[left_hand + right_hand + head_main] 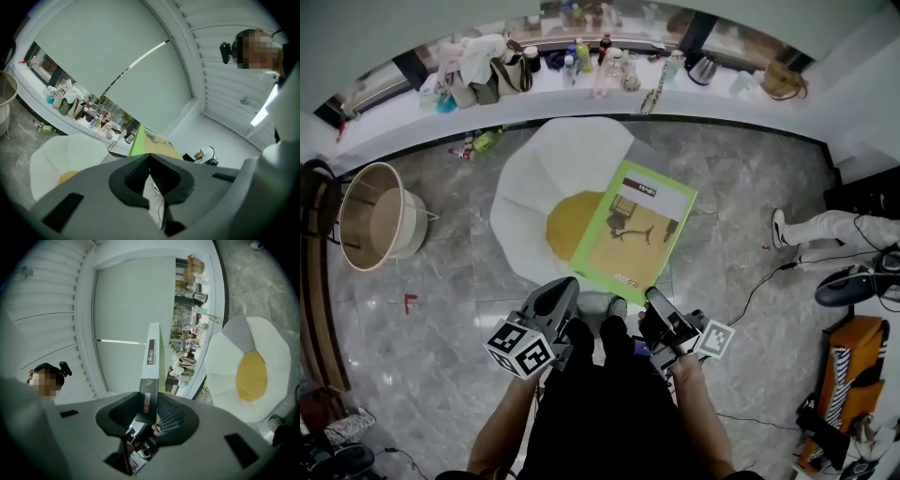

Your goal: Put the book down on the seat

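Left claw [570, 287], right claw [652, 296] — both gripping book [633, 230], near edge, over seat [534, 183]

Green-bordered tan book [634, 234]; white seat [553, 178] with yellow centre.

Green-bordered tan book [633, 234], raised near flat over the right of a white egg-shaped seat [544, 178], yellow centre

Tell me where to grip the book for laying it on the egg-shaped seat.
Grip the book by its near edge, coming from the person's side, as the left gripper and right gripper do. It is broad and thin, cover up over the seat, so jaws pinch across its thickness there, probably leaving the far part free to land first.
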`<move>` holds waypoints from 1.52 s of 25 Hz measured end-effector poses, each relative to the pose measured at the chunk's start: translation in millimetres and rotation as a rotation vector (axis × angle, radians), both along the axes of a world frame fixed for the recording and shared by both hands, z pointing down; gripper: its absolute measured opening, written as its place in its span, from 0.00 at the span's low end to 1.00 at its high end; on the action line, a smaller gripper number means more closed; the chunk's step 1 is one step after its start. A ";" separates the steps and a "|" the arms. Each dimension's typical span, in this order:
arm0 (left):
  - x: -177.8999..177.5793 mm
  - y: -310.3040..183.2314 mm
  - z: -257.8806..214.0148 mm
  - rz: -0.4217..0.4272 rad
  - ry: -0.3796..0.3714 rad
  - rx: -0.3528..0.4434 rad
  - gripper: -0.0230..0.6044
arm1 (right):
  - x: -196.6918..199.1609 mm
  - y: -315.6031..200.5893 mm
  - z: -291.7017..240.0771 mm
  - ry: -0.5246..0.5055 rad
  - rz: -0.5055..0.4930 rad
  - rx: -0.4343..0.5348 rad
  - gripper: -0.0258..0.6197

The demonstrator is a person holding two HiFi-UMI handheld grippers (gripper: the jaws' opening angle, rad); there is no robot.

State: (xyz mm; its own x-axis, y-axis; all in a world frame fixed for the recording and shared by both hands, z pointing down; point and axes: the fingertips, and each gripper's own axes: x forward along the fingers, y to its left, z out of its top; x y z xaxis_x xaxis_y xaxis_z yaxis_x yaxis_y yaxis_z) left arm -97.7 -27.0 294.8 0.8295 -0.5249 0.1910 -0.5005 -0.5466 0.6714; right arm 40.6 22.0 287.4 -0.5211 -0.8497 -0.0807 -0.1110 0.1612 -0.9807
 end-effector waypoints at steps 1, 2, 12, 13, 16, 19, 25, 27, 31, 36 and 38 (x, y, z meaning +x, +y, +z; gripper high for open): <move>3.3 -1.6 1.7 -0.002 -0.002 -0.004 0.06 | 3.1 -2.7 1.8 0.002 -0.007 -0.003 0.25; 6.3 -3.0 4.0 -0.004 -0.005 -0.009 0.06 | 6.1 -5.4 4.0 0.002 -0.013 -0.006 0.25; 31.8 -16.1 43.6 -0.024 -0.051 -0.047 0.06 | 33.9 -26.2 53.3 -0.023 -0.053 -0.067 0.25; 33.5 -18.8 47.8 -0.026 -0.055 -0.051 0.06 | 35.7 -29.0 59.1 -0.020 -0.059 -0.074 0.25; 38.4 -28.7 60.0 -0.036 -0.053 -0.054 0.06 | 39.7 -41.1 77.0 -0.013 -0.078 -0.083 0.25; 40.5 -39.6 73.9 -0.048 -0.046 -0.058 0.06 | 39.2 -55.0 96.1 -0.026 -0.092 -0.091 0.25; 41.0 -57.3 112.8 -0.063 -0.069 -0.081 0.06 | 38.7 -75.4 147.9 -0.032 -0.101 -0.124 0.25; 42.2 -62.9 125.2 -0.063 -0.067 -0.082 0.06 | 38.1 -83.1 166.9 -0.038 -0.099 -0.132 0.25; 46.7 -64.1 158.3 -0.054 -0.074 -0.093 0.06 | 38.1 -89.6 208.9 -0.056 -0.080 -0.151 0.25; 49.0 -62.3 198.2 -0.053 -0.078 -0.096 0.06 | 34.8 -98.8 254.9 -0.062 -0.091 -0.161 0.25; 48.9 -59.2 215.2 -0.058 -0.083 -0.107 0.06 | 33.7 -99.0 272.2 -0.060 -0.101 -0.167 0.25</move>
